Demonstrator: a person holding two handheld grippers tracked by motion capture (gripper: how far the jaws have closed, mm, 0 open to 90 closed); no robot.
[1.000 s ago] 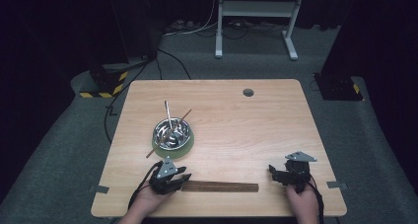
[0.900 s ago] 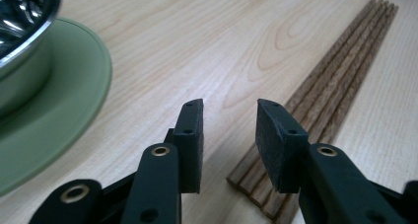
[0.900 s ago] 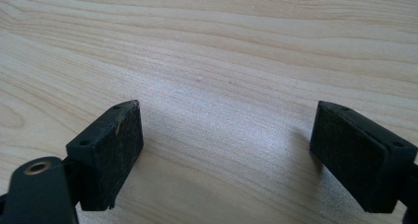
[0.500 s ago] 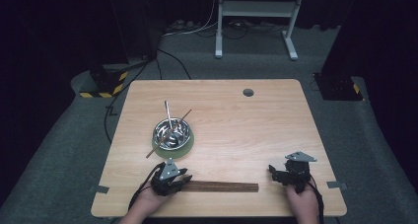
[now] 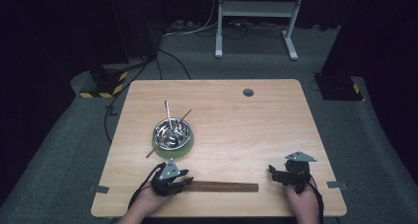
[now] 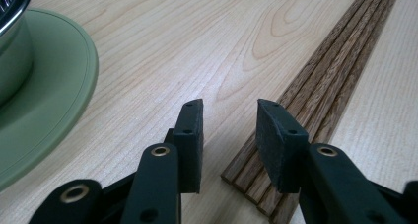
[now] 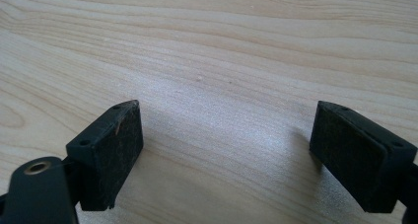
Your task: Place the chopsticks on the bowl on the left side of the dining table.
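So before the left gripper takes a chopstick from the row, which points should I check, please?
1. Left gripper open: ok.
2. Gap lined up over one stick: not ok; one jaw sits over the chopsticks, the gap is mostly over bare table.
3. Chopsticks lying flat, side by side: ok.
4. Green plate and steel bowl apart from the jaws: ok.
5. Right gripper open, off the row's end: ok.
6. Single stick separable: cannot tell.
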